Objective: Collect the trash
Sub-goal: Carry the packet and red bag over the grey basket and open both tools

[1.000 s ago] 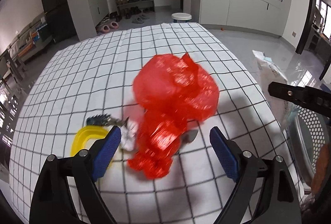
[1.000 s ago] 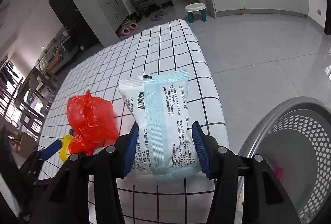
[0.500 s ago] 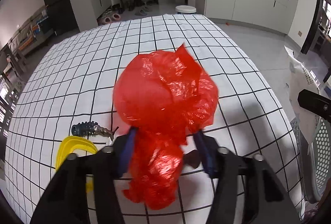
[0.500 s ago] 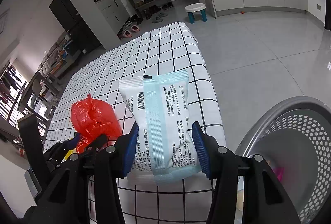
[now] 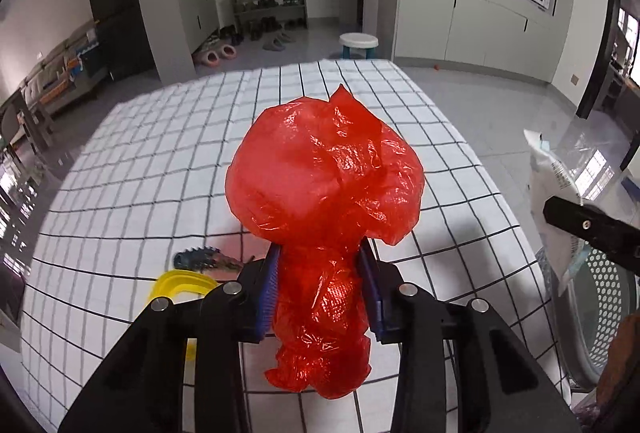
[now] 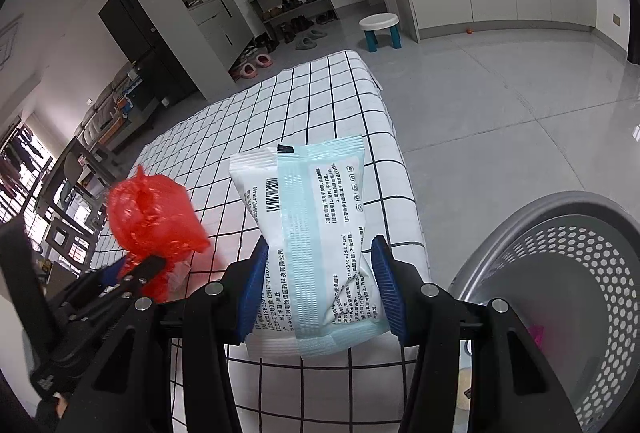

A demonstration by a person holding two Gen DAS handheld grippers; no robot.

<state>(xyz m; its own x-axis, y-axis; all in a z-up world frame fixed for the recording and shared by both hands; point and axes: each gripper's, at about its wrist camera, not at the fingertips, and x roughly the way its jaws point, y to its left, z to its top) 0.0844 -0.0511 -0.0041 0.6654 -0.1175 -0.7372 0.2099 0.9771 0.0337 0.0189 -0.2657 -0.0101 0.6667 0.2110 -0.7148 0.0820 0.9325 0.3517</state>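
Red plastic bag (image 5: 324,189) (crumpled) sits clamped in left hand-held gripper (image 5: 322,297).

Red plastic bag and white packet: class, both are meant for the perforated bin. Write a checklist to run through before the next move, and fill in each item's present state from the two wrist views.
1. Left gripper clamped on the red plastic bag: ok, its jaws have just closed and the pads pinch the bag's lower part.
2. Bag clear of the checked tablecloth: cannot tell; its tail hangs low.
3. Right gripper holding the white packet: ok, gripped on both sides.
4. Grey perforated bin open and close by: ok, just right of the table.
5. Room in the bin: cannot tell, only part of its inside shows.
6. Table cleared: not ok, a yellow item and a dark toothed object remain.
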